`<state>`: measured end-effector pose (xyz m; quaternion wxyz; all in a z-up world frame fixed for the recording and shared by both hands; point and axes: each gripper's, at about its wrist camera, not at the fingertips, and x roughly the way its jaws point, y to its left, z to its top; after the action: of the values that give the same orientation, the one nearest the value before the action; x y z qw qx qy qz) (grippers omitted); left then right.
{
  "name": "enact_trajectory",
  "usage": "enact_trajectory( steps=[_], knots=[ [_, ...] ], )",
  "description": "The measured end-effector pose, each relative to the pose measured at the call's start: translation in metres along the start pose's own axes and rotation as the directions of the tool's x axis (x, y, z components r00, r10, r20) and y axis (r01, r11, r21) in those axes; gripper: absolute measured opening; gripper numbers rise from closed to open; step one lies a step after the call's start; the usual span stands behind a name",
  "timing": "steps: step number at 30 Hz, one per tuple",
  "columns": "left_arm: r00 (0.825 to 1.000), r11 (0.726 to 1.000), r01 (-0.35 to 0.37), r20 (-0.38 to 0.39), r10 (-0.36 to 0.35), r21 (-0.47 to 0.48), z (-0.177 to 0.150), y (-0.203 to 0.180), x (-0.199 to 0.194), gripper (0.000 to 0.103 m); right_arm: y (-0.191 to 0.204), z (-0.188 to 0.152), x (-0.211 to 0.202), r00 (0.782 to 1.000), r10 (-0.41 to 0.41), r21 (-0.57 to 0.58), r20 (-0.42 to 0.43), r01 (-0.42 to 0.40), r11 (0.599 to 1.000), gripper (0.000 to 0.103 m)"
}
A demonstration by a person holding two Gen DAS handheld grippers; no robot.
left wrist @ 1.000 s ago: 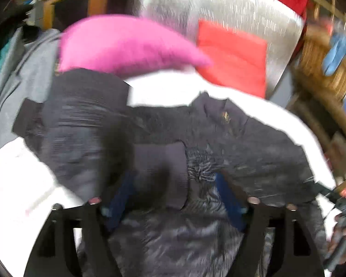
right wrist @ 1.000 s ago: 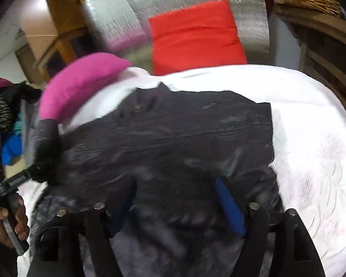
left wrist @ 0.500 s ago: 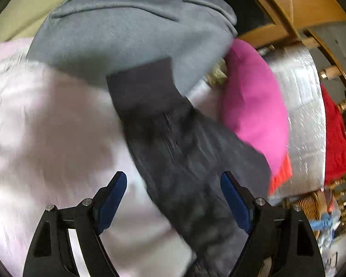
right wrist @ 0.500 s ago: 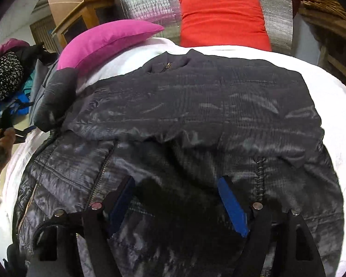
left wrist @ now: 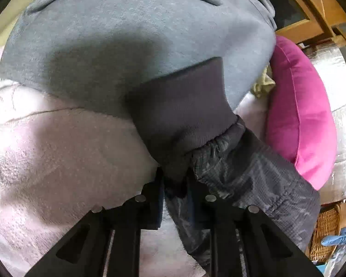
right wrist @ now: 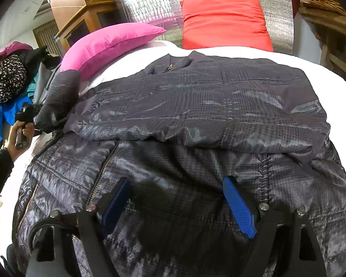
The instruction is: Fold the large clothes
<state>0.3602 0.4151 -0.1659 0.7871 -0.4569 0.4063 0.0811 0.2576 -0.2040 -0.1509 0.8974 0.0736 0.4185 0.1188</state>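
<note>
Pinching the ribbed cuff [left wrist: 180, 120] of the jacket's sleeve [left wrist: 249, 175], the left gripper [left wrist: 174, 184] has just closed, and its jaws are clenched on the knit fabric where the cuff meets the shiny quilted cloth. That is a sensible place to take hold: the cuff is thick and will not slip as the slick shell would, and from there the whole sleeve can be drawn across the body in one pull.

The dark jacket [right wrist: 196, 120] lies spread over most of the white bed [right wrist: 334, 78], collar toward the head edge, near the red pillow [right wrist: 223, 20]. Its other sleeve already lies folded across the chest, so this one, stretched out toward the bed's left edge beside the pink pillow [right wrist: 108, 41], looks like the next part to bring in. The cuff rests partly on a grey garment [left wrist: 126, 37] lying at that edge. In the right wrist view a hand [right wrist: 20, 131] can be seen gripping the tool's handle there.

The right gripper [right wrist: 180, 198] hangs above the jacket's lower front with its jaws wide apart and nothing between its blue pads [right wrist: 238, 205]; they have just been opening. It seems to be waiting over the hem, perhaps to steady the body while the sleeve is pulled, so the jacket does not slide on the cover.
</note>
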Motion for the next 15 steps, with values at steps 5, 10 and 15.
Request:
enact_trajectory(
  steps=[5, 10, 15],
  knots=[
    [0.992, 0.99, -0.069, 0.111, 0.056, 0.12, -0.014, -0.039, -0.048, 0.013, 0.0, 0.0, 0.0, 1.0, 0.005, 0.004, 0.002, -0.005, 1.0, 0.085],
    [0.949, 0.927, -0.128, 0.314, 0.011, 0.353, -0.048, -0.117, -0.141, 0.013, -0.002, 0.001, 0.0, 1.0, 0.021, 0.019, 0.006, -0.021, 1.0, 0.085],
    [0.903, 0.815, -0.115, 0.402, -0.153, 0.568, -0.108, -0.212, -0.222, 0.013, -0.007, 0.0, -0.002, 0.999, 0.048, 0.039, 0.015, -0.048, 0.998, 0.085]
  ],
)
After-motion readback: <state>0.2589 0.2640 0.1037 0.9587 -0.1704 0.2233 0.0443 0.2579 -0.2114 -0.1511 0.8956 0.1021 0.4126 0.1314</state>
